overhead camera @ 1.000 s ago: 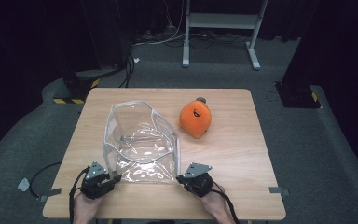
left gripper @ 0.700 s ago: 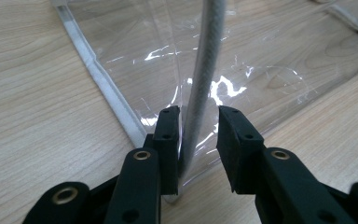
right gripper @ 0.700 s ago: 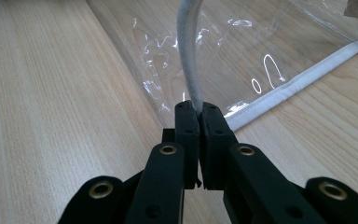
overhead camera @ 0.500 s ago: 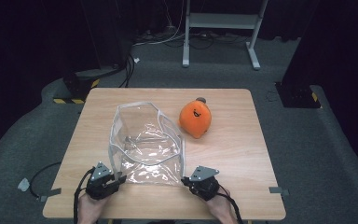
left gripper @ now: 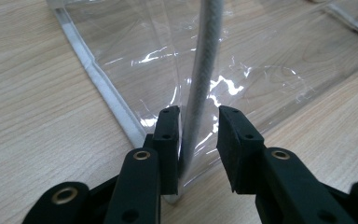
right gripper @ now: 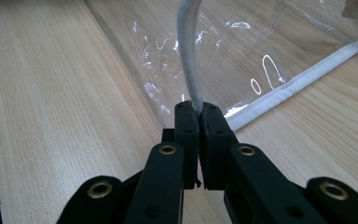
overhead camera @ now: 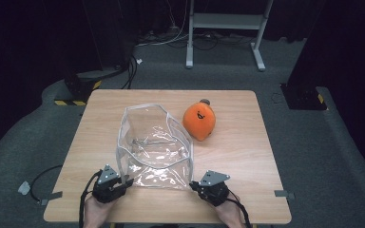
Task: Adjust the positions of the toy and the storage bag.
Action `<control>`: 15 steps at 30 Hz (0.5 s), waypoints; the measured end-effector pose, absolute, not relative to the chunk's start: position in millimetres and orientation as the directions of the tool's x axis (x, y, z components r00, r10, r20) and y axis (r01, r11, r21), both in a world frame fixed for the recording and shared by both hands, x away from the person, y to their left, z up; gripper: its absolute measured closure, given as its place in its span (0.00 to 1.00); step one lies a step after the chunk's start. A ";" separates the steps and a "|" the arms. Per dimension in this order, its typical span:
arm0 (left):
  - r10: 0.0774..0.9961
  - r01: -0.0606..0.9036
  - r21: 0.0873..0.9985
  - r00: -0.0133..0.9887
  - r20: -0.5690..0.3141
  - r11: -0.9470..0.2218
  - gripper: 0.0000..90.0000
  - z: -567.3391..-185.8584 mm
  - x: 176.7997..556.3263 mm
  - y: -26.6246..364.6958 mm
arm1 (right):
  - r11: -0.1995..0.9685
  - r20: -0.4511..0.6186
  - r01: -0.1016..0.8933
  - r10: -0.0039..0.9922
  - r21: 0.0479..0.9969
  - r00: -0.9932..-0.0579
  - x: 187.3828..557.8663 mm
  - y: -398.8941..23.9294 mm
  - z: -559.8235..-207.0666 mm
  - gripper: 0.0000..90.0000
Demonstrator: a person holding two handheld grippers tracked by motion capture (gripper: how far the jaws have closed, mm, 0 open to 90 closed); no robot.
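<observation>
Clear plastic bag [overhead camera: 154, 145] on wooden worktop [overhead camera: 247, 156], right claw [right gripper: 199, 114] pinching its white trim, left claw [left gripper: 198, 126] spread around trim, orange plush toy [overhead camera: 199, 122] beside bag

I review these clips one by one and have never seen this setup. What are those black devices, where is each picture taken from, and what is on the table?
A person sits at a wooden table holding a handheld two-jaw gripper in each hand. The high view looks down from above; the other two come from cameras riding on each gripper, looking along its black jaws. On the table lie a clear plastic bag with a white trim and an orange plush toy beside it, apart from both grippers. The right gripper is shut on the bag's trim. The left gripper has its jaws open around the trim at the bag's other near corner, without clamping it.
</observation>
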State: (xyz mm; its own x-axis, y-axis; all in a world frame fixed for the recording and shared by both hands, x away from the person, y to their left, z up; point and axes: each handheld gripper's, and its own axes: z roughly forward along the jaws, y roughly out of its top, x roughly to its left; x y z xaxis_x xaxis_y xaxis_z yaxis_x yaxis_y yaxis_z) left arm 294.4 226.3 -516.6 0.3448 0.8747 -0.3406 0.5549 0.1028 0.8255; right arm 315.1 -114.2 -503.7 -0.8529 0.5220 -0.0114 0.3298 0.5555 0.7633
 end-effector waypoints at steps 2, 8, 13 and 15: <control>0.872 0.556 0.825 0.349 -0.342 0.101 0.76 -516.6 294.1 224.8 | 0.556 -0.013 0.328 0.522 0.764 -0.853 314.6 -116.5 -503.8 0.96; 0.863 0.552 0.827 0.359 -0.355 0.111 0.76 -515.8 293.9 218.5 | 0.557 -0.014 0.328 0.521 0.763 -0.853 313.2 -123.1 -503.6 0.96; 0.863 0.553 0.828 0.370 -0.343 0.092 0.76 -514.1 294.4 216.2 | 0.554 -0.008 0.336 0.527 0.762 -0.850 313.4 -126.8 -503.6 0.96; 0.862 0.548 0.828 0.359 -0.357 0.115 0.74 -514.3 294.4 215.2 | 0.554 -0.008 0.337 0.529 0.761 -0.849 313.6 -126.5 -503.6 0.94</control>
